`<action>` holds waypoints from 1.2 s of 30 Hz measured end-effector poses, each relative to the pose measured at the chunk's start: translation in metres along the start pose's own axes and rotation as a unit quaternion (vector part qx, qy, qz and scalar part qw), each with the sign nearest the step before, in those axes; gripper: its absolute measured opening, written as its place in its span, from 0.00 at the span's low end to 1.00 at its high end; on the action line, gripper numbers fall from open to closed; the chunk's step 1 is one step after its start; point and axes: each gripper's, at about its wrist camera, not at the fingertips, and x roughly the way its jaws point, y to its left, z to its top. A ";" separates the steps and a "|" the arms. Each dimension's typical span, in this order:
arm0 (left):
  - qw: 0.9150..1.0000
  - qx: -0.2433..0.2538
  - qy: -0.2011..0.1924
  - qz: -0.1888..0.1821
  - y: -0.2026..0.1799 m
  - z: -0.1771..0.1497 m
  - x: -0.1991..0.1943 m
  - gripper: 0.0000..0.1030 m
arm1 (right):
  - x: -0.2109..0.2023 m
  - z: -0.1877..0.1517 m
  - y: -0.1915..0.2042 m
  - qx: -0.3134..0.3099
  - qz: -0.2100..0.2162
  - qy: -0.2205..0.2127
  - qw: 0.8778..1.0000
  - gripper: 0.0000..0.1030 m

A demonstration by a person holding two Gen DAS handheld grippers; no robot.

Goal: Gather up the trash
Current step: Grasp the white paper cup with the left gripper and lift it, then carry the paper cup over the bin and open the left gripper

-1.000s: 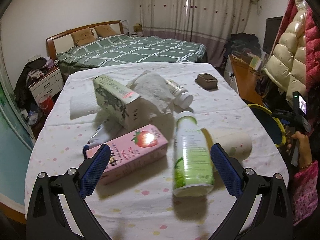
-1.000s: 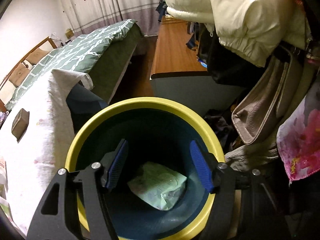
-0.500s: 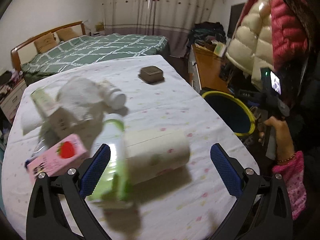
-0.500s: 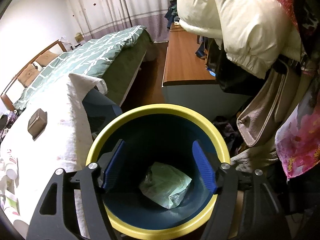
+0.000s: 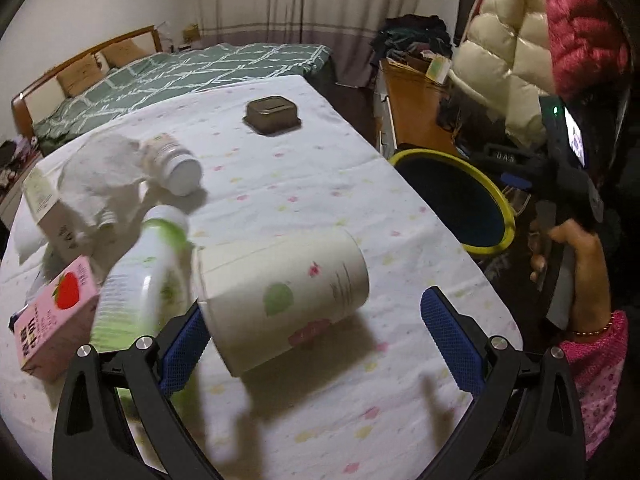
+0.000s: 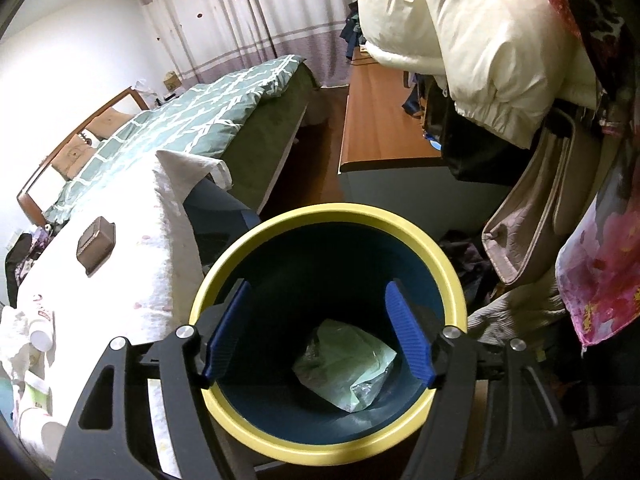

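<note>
Inside, one wrapper (image 6: 346,364), one bin (image 6: 454,280).

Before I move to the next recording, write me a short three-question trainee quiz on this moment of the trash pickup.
1. True or false: the yellow-rimmed bin is empty.
2. Which item lies between the left gripper's jaws? A) pink strawberry carton B) white paper cup C) brown box
3. Fill in: the right gripper hangs over the ____ with open jaws and holds nothing.

Key
1. False: a crumpled green wrapper lies at the bottom.
2. B: the white paper cup lies on its side there, not yet gripped; the pink strawberry carton and brown box lie elsewhere on the table.
3. bin
</note>
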 end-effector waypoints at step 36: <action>0.997 0.048 -0.042 -0.038 -0.067 0.077 0.017 0.68 | -0.088 -0.029 -0.038 -0.015 -0.021 -0.064 0.998 0.65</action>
